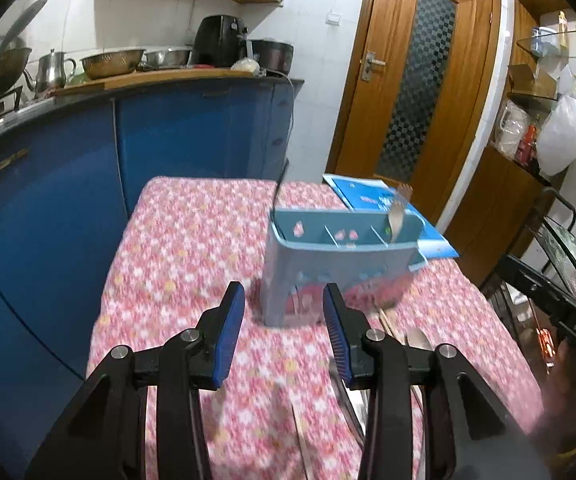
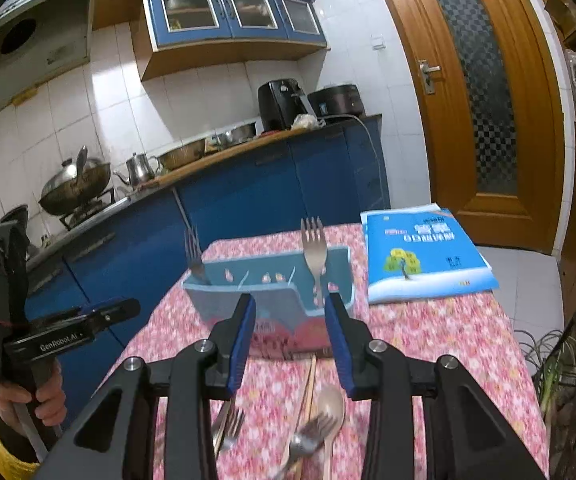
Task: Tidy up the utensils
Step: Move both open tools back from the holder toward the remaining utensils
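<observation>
A light-blue utensil caddy (image 1: 340, 264) (image 2: 223, 282) with three compartments stands on the pink floral tablecloth (image 1: 191, 240). A fork (image 2: 314, 252) stands tines-up in its right compartment and another fork (image 2: 193, 256) in its left one. Loose on the cloth in front lie two forks (image 2: 312, 436), a spoon (image 2: 330, 404) and chopsticks (image 2: 310, 380). My left gripper (image 1: 283, 292) hovers open in front of the caddy, nothing between its blue pads. My right gripper (image 2: 288, 300) is also open and empty, above the loose utensils.
A blue book (image 2: 424, 256) lies at the table's far right corner. Blue kitchen cabinets (image 1: 167, 132) run along the left, with pots and a kettle on the counter. A wooden door (image 1: 416, 80) stands behind. A hand (image 2: 27, 396) holds the left gripper's handle.
</observation>
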`<state>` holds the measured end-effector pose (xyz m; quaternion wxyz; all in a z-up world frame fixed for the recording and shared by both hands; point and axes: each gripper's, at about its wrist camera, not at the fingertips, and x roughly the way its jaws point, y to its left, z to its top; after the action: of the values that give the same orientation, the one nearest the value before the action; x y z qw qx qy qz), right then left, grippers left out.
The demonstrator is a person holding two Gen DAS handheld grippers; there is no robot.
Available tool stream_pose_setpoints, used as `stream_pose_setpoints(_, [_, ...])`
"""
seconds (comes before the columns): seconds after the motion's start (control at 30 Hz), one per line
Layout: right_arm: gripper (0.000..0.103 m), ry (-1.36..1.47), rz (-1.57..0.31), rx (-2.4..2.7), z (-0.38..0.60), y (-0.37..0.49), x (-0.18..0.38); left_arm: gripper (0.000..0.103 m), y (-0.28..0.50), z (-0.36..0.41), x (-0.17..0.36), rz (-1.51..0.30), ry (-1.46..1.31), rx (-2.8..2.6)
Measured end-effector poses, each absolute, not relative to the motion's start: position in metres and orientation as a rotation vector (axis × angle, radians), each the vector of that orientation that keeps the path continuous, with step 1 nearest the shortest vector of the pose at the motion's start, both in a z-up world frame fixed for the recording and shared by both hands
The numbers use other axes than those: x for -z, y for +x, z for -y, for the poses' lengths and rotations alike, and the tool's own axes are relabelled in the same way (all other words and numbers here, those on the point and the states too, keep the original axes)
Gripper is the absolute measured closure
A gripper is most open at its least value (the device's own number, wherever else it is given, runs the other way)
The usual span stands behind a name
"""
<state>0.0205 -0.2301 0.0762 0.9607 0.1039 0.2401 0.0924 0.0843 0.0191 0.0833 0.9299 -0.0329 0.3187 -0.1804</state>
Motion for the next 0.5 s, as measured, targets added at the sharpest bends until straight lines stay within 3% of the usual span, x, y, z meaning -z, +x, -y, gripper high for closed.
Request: stream_pose_setpoints(0.5, [0.064,0.216,-0.641,-0.180,0.217,-0.011,-0.033,0.062,0.042,-0.013,-0.056,-0.782,-0.017,0.356])
